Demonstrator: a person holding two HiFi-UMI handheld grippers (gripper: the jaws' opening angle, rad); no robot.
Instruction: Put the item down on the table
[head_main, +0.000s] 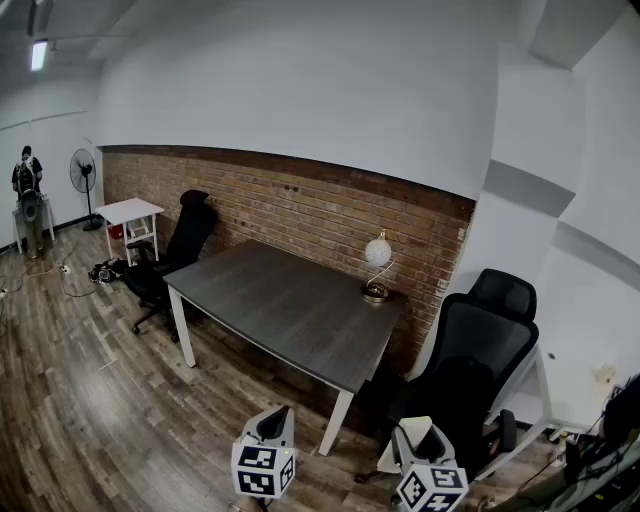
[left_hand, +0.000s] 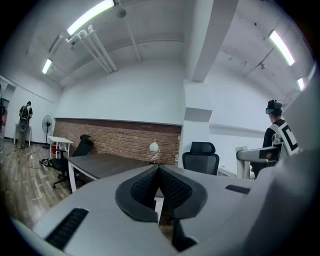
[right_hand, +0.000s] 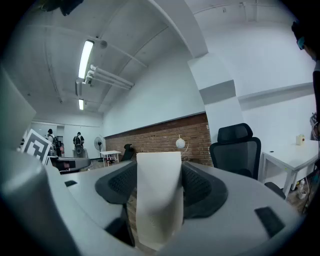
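Observation:
My right gripper (right_hand: 159, 172) is shut on a cream-white rectangular block (right_hand: 159, 205), with a dark pad pressing on each of its sides. In the head view this gripper (head_main: 425, 442) and the block (head_main: 412, 430) hang low at the bottom, in front of the near right corner of the dark grey table (head_main: 290, 300) and apart from it. My left gripper (left_hand: 159, 169) is shut, its pads meeting at the tips with nothing between them. It (head_main: 272, 425) hovers at the bottom, in front of the table's near edge.
A white globe lamp (head_main: 377, 255) stands at the table's far right by the brick wall. One black office chair (head_main: 480, 350) is right of the table, another (head_main: 175, 250) at its left end. A white side table (head_main: 130, 212), a fan (head_main: 82, 172) and a person (head_main: 27, 185) are far left.

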